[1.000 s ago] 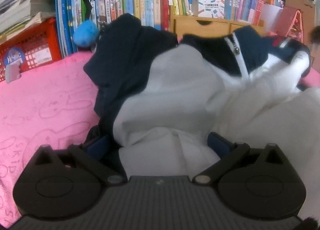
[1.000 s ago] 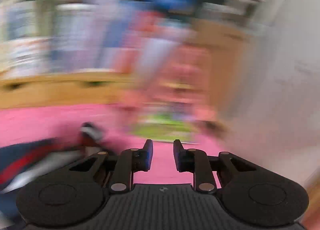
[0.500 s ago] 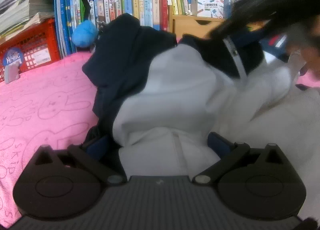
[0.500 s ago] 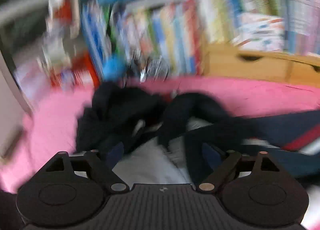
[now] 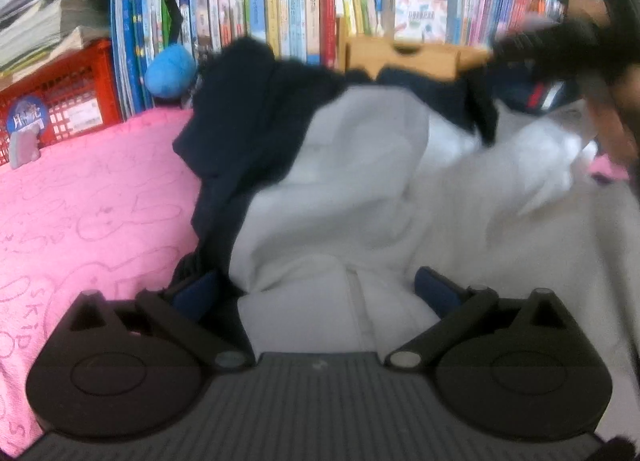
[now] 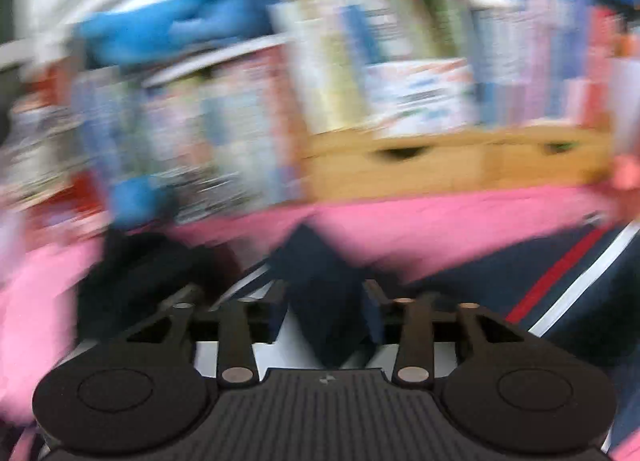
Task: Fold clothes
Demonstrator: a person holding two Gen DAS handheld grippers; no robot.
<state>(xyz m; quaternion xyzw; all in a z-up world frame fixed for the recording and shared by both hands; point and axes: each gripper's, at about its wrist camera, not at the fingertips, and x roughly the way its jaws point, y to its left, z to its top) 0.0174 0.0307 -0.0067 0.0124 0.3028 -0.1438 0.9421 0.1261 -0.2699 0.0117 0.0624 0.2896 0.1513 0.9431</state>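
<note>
While the left tool stands wide apart around the navy-and-white zip-up jacket, lying crosswise on pink towelling, the right tool, just closing, clamps its navy fold.

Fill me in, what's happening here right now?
A person with a gripper in each hand is folding a white and navy jacket on the pink blanket. The left gripper rests on the white part, jaws wide apart, fabric bunched between. On the right gripper, the jaws have just been closing on a navy fold.
</note>
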